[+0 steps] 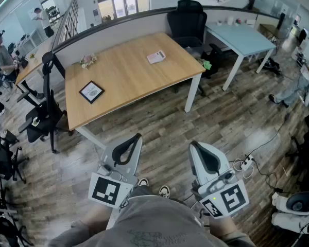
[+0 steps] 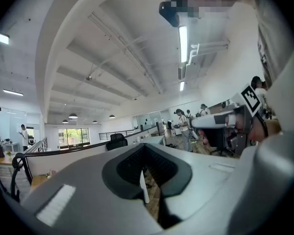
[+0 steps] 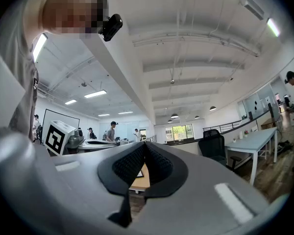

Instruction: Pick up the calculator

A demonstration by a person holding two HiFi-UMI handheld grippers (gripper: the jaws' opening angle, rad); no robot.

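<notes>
1. The calculator (image 1: 156, 56) lay on the far right part of the wooden worktop (image 1: 123, 78), well apart from both claws.
2. A framed picture (image 1: 91, 91) lay near the worktop's left edge, and a small flower bunch (image 1: 87, 60) sat farther back.
3. A black office chair (image 1: 188, 22) stood beyond the worktop's far right corner.
4. The left claw (image 1: 136, 138) and right claw (image 1: 194, 145) hung over the wood floor (image 1: 221, 117), each closed on nothing.

Open office w/ wood desk (image 1: 129, 76), plank floor (image 1: 221, 122).
</notes>
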